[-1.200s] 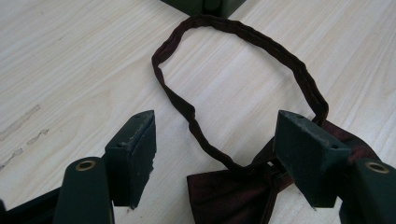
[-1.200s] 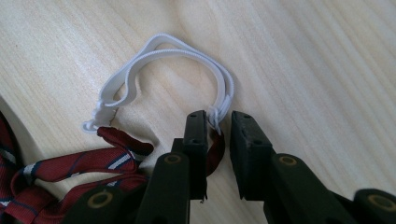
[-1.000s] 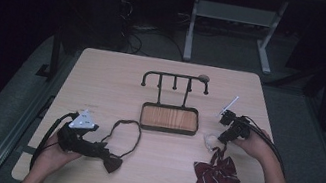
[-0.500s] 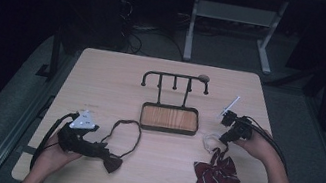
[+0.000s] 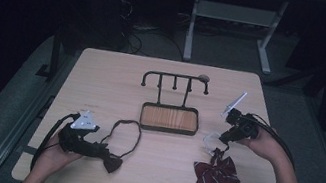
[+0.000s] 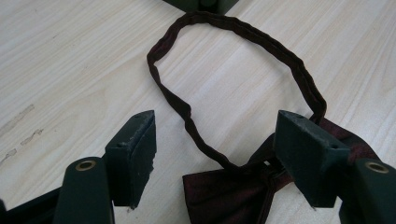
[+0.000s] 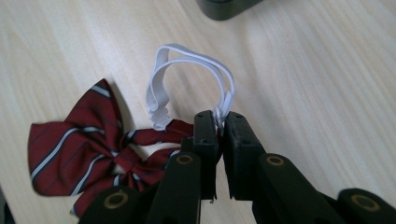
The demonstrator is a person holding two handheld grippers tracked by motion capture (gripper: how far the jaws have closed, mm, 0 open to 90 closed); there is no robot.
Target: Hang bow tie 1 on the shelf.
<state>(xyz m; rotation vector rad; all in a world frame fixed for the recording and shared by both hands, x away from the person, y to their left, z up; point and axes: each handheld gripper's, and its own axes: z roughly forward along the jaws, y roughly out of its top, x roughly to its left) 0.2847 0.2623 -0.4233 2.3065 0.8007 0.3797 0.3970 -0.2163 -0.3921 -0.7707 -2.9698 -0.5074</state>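
Pads (image 7: 205, 135) of the right gripper (image 7: 219, 122) pinch the white elastic (image 7: 187, 58).

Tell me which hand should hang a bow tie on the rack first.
Right. Its gripper is already shut on the striped bow tie's white elastic band; the left gripper stands open over the dark bow tie, gripping nothing. Rack.

The high view is dim, its surroundings near black and only the tabletop (image 5: 152, 171) lit, while both gripper views are bright, evenly lit, sharp, with soft shadows.
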